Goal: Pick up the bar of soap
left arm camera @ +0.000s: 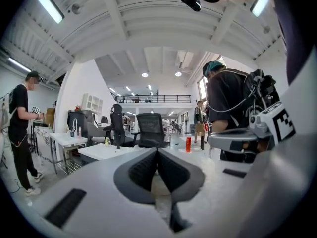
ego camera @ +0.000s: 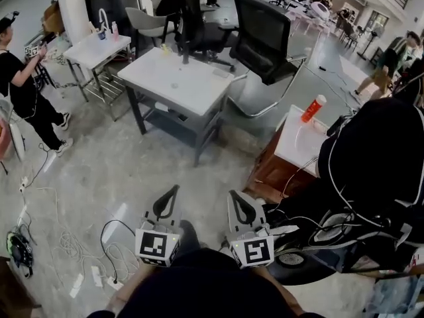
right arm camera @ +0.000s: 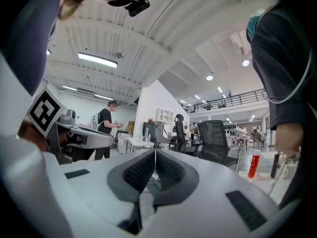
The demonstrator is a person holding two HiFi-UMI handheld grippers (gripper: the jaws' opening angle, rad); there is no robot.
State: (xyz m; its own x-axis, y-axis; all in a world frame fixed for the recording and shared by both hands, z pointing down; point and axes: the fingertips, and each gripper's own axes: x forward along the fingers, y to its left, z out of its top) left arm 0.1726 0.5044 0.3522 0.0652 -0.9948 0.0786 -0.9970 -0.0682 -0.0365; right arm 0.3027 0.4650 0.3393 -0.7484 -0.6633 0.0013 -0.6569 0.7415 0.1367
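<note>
Head view looks down on two claws, the left claw [ego camera: 173, 191] and the right claw [ego camera: 234, 196], each clenched tight on nothing. Three white worktops stand ahead: the left worktop [ego camera: 89, 50], the centre worktop [ego camera: 192, 88], and the right worktop [ego camera: 295, 144] with one red bottle [ego camera: 313, 108]. Two black chairs [ego camera: 265, 35] stand behind the centre one. Bare floor [ego camera: 132, 164] lies open up to its edge, and cables [ego camera: 63, 244] trail at left. The bar of soap cannot be picked out.

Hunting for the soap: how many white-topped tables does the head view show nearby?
3: the centre table straight ahead, the back-left table beside a standing person, and the right table bearing a red bottle. Others far back may be hidden.
</note>
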